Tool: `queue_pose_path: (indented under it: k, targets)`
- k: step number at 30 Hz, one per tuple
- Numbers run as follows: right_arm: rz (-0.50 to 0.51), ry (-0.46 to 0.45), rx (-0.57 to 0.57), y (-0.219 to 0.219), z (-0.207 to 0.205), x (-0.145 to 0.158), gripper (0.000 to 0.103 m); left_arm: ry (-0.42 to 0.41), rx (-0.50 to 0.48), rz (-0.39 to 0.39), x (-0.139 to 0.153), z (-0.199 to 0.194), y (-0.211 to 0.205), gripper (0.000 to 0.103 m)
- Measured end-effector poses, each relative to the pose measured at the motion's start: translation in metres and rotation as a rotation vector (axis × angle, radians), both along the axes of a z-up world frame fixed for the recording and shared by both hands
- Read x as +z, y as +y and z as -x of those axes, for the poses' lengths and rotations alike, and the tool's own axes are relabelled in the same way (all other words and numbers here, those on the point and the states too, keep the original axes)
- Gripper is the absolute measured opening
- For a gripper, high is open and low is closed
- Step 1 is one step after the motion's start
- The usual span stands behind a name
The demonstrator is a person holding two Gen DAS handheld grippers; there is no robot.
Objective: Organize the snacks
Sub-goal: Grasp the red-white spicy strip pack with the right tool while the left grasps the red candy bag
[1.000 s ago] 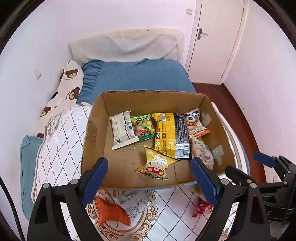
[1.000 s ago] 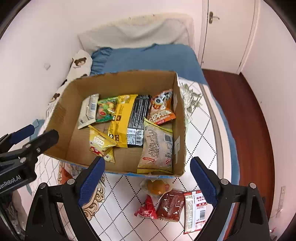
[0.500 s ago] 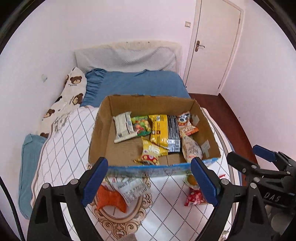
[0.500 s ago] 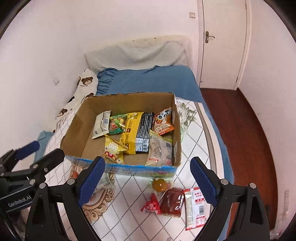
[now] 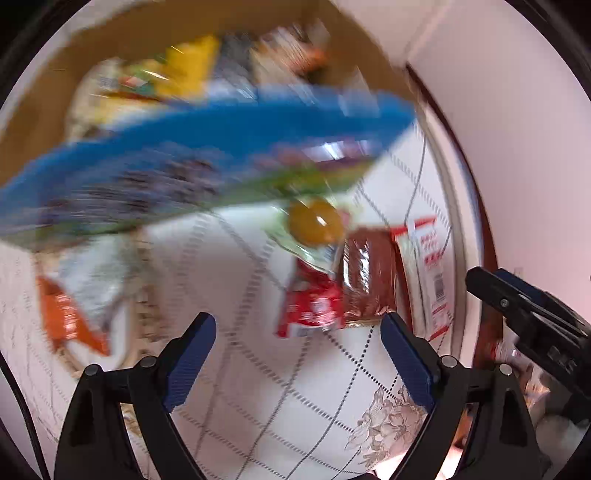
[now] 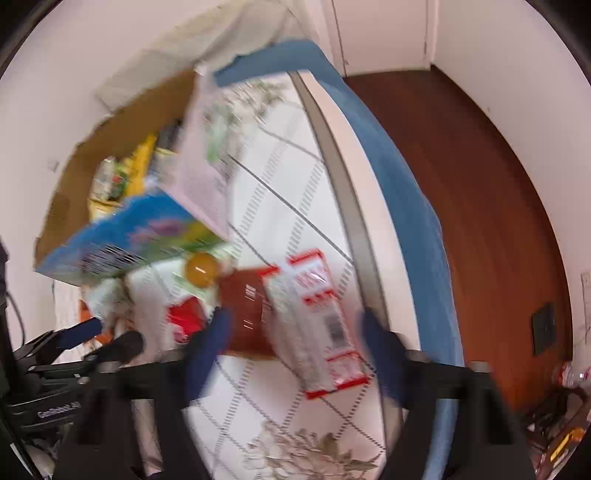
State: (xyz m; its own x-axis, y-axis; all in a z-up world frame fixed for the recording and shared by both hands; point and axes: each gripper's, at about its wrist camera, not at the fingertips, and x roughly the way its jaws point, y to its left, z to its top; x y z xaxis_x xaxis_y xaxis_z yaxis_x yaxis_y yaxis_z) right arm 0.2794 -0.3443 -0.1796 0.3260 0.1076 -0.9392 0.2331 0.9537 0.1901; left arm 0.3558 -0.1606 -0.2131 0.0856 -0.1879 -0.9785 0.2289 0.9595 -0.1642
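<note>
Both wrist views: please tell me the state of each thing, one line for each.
Left gripper: open, holds nothing.
Right gripper: open, holds nothing.
Cardboard box: open-topped, snacks inside.
Red-and-white packet: flat on the quilt, outside the box.
Brown packet: flat on the quilt.
Door: shut.

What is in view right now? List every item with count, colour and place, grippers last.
box: 1, brown cardboard with blue front, far end of quilt, blurred snacks inside.
jelly cup: 1, orange, just in front of box.
red packet: 1, red, near side of jelly cup.
brown packet: 1, dark red-brown, right of red packet.
white packet: 1, white with red print, right of brown packet.
orange packet: 1, orange, left on quilt.
pale packet: 1, white-grey, beside orange packet, blurred.
quilt: 1, white, checked, under everything.
floor: dark wood, right of bed.
left gripper: open, empty.
right gripper: open, over white packet.
</note>
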Motion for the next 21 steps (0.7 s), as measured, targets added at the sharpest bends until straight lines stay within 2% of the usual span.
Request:
queue_pose_path:
  k: [1,2,3,4,7,12,15,16,19,21]
  targets:
    - [-0.010,0.008,-0.009,-0.005,0.002,-0.007,0.066,0.012,-0.019,-0.014,-0.011,-0.002,-0.010,0.087]
    - [-0.014,0.011,-0.010,-0.008,0.004,-0.012,0.066,0.022,-0.029,-0.027,-0.020,-0.004,-0.016,0.068]
    - [-0.010,0.020,-0.007,-0.010,0.004,-0.018,0.066,0.045,-0.032,-0.043,-0.032,-0.006,-0.021,0.056]
    - [-0.008,0.045,0.004,-0.011,0.003,-0.027,0.067,0.064,-0.029,-0.051,-0.039,-0.007,-0.023,0.039]
    - [0.010,0.058,0.031,-0.011,-0.001,-0.044,0.078,0.059,0.008,-0.026,-0.044,-0.006,-0.015,0.039]
    - [0.060,0.113,0.129,0.011,-0.019,-0.080,0.077,0.044,0.045,-0.039,-0.036,0.003,0.012,0.039]
    - [0.127,0.137,0.136,0.021,-0.024,-0.094,0.066,0.051,0.065,-0.045,-0.035,0.014,0.030,0.039]
    - [0.120,0.130,0.125,0.022,-0.022,-0.095,0.063,0.055,0.071,-0.044,-0.035,0.018,0.035,0.039]
    - [0.106,0.151,0.126,0.031,-0.007,-0.096,0.062,0.069,0.079,-0.033,-0.041,0.031,0.043,0.039]
    - [0.058,0.189,0.130,0.038,0.010,-0.102,0.062,0.075,0.086,-0.025,-0.048,0.035,0.045,0.039]
